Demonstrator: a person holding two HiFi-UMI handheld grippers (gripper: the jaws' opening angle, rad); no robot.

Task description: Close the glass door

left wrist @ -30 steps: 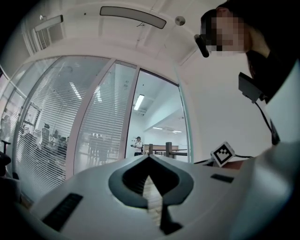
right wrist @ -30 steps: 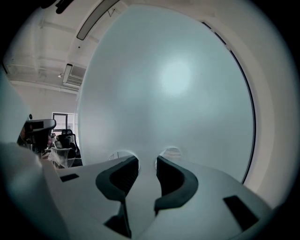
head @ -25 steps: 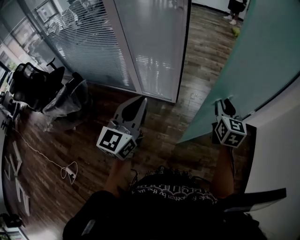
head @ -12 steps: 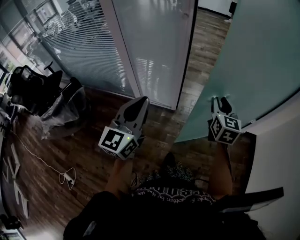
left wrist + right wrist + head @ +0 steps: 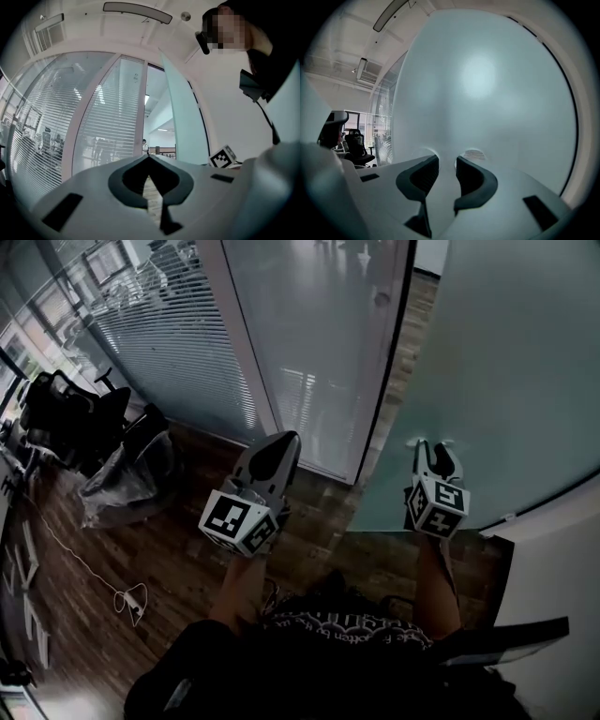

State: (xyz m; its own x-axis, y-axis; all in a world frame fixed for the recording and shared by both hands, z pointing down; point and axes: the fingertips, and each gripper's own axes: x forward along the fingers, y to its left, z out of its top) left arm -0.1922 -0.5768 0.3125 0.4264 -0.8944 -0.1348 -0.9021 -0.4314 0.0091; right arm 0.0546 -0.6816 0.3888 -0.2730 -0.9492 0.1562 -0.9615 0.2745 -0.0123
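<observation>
Frosting on the glass door [image 5: 511, 362] hides everything behind it, and its top is cut off. My right gripper [image 5: 431, 452] sets spread, empty jaws against the pane. My left gripper [image 5: 280, 446], clenched on nothing, hangs left of the door's free edge over open wooden floor [image 5: 319, 512] (shirt [image 5: 349, 621] lettering too small to read).

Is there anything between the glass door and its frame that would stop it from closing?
Nothing visible does. Only wooden floor shows between the glass door and the door frame. The right gripper, jaws apart, is at the glass; the left gripper is left of the gap.
</observation>
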